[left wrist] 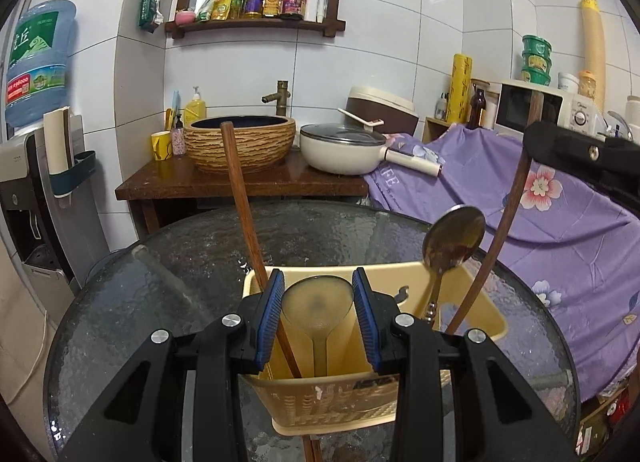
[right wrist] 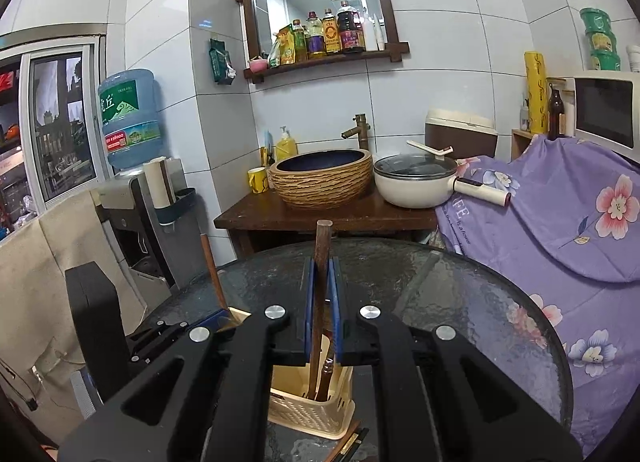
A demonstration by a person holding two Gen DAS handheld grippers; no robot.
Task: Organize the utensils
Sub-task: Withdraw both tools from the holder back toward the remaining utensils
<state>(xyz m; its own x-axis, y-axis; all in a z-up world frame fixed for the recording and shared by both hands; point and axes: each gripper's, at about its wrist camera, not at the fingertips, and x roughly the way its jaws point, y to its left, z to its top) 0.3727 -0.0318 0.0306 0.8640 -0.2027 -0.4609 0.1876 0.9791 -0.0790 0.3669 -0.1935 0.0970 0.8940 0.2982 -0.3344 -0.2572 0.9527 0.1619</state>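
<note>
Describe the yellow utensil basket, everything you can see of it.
The basket is a pale yellow plastic caddy, rectangular, with woven-look perforated lower walls and a smooth rim. It stands upright on the glass table, open top up. Inside stand a translucent ladle, a metal spoon with its bowl up, and two wooden handles. The left gripper is open astride the ladle at the near rim; the right gripper is shut on the other wooden handle above it.

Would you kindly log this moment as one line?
left hand-held gripper: open at basket | right hand-held gripper: shut on wooden utensil, over basket
</note>
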